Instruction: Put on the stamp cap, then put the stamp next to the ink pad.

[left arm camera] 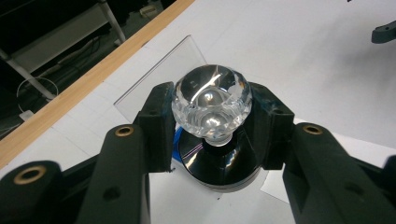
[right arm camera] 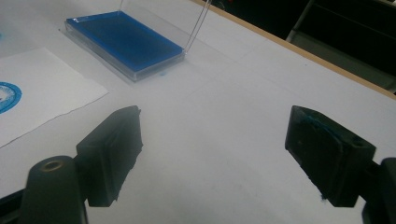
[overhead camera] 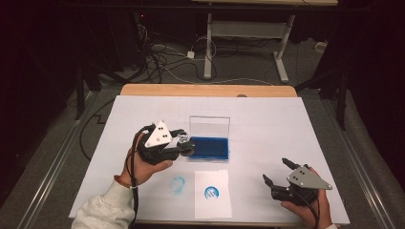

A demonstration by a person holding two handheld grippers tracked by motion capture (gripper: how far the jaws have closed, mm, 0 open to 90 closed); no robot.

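Over the blue ink pad, the left gripper squeezes a stamp by its clear glass knob. The stamp's black base sits at the pad's left end. The left hand reaches in from below, wrist bent, jaws aimed right. The right gripper rests low near the table's right edge, jaws spread wide with nothing between them. A paper with a blue print lies near the front edge. The stamp's underside is hidden.
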